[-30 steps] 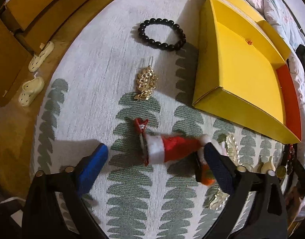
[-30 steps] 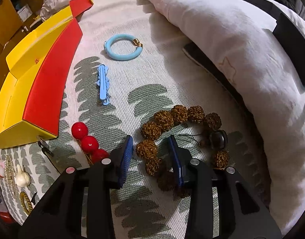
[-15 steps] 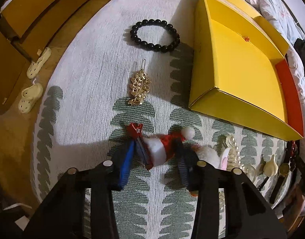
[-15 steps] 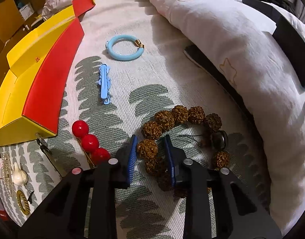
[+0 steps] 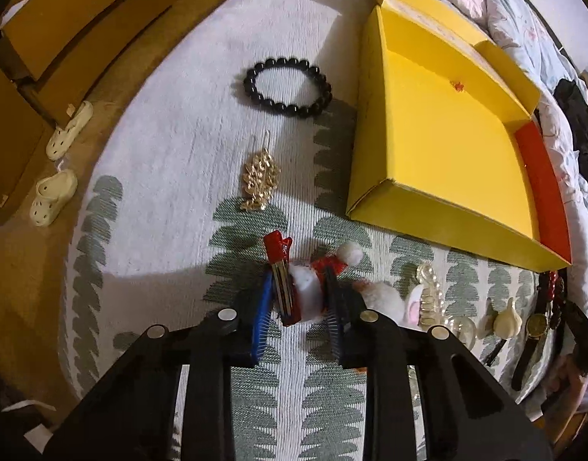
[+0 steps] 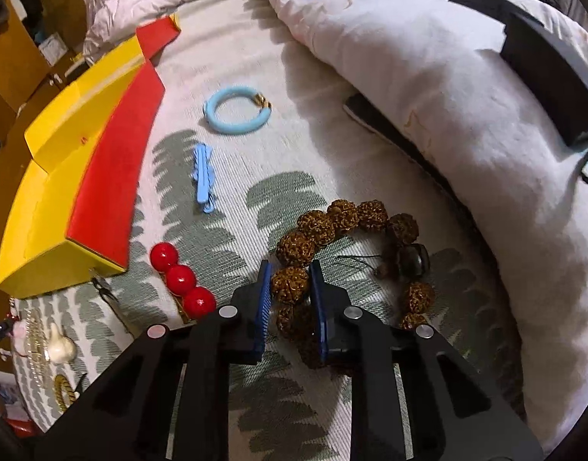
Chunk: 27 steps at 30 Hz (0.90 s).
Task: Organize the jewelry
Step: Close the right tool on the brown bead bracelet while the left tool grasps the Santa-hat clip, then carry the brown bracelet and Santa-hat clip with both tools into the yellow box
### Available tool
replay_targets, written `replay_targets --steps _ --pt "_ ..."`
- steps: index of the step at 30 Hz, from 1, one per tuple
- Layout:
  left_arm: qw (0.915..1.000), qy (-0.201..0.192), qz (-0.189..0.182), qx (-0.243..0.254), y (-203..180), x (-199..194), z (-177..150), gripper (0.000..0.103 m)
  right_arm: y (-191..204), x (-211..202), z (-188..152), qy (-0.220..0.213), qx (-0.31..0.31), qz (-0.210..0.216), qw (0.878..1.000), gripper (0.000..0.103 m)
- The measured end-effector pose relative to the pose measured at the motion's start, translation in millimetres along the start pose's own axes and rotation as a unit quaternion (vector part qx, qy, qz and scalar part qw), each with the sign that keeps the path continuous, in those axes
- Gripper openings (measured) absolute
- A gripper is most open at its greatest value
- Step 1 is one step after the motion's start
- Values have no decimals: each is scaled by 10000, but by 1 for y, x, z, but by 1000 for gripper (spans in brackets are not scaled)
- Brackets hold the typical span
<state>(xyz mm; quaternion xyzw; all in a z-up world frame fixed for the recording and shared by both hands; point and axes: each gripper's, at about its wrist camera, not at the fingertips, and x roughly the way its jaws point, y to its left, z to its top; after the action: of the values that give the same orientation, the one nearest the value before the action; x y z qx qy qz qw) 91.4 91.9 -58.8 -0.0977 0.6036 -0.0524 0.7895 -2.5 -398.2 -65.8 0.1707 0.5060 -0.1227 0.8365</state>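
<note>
My left gripper (image 5: 298,288) is shut on a red and white Santa-hat hair clip (image 5: 305,280) that lies on the leaf-patterned bedspread. An open yellow box (image 5: 443,146) with a red side sits ahead to the right. My right gripper (image 6: 290,280) is shut on one bead of a brown rough-bead bracelet (image 6: 347,253) lying on the bedspread. The same yellow and red box (image 6: 82,180) shows at the left of the right wrist view.
A black bead bracelet (image 5: 288,86) and a gold leaf hairpin (image 5: 260,176) lie ahead of the left gripper. Pearl clips, charms and a watch (image 5: 535,322) lie to its right. A blue bangle (image 6: 236,114), blue clip (image 6: 203,176), red ball clip (image 6: 178,276) and white duvet (image 6: 466,96) surround the right gripper.
The left gripper has closed from wide open onto the Santa-hat clip. The right gripper has closed onto a brown bead.
</note>
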Motion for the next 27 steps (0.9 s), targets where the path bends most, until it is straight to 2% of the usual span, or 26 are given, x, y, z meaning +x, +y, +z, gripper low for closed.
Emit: replay_targets --steps 7,16,27 --pt "9998 -184 -99 -79 4 -17 -3 26 -10 -32 4 -362 213 221 9989 20" --pt "9985 -515 -201 -23 -5 -41 5 26 -3 -74 14 -838 276 545 9946 20" --pt "9959 -802 -222 365 -53 -64 21 26 41 -116 44 -1213 -113 888 9886 20"
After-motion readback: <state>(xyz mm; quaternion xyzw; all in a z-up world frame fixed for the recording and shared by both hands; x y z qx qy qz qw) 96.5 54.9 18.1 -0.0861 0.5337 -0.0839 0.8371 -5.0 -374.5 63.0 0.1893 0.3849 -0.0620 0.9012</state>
